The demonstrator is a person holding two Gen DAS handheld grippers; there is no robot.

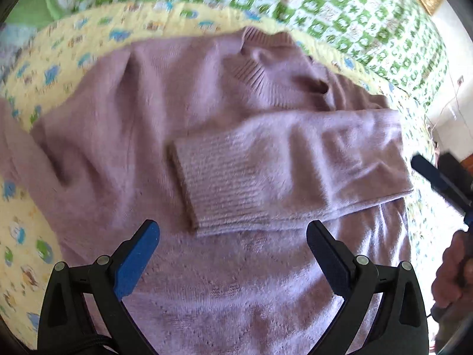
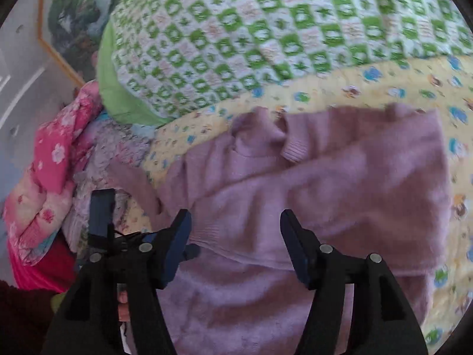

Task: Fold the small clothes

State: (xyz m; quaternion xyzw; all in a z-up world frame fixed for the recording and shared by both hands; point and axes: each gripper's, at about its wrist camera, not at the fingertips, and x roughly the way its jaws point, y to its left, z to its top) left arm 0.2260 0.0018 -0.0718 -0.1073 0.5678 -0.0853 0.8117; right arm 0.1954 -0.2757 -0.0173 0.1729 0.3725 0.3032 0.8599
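- No brand, label or readable writing on anything — frames are motion-blurred.
- Count: 1 mauve sweater, 2 tongs, 1 yellow cartoon-print sheet, 1 green-checked quilt, 1 pile of pink floral clothes at left in the right wrist view.
- Sweater lies flat on the yellow sheet on the bed, collar toward the quilt; 1 sleeve is folded across the chest, ribbed cuff pointing left.
- Left tongs: released, jaws wide apart, holding nothing — above the sweater's lower body, folded cuff just ahead between the tips.
- Right tongs: also released, empty, over the sweater w/ the folded sleeve ahead of the tips.
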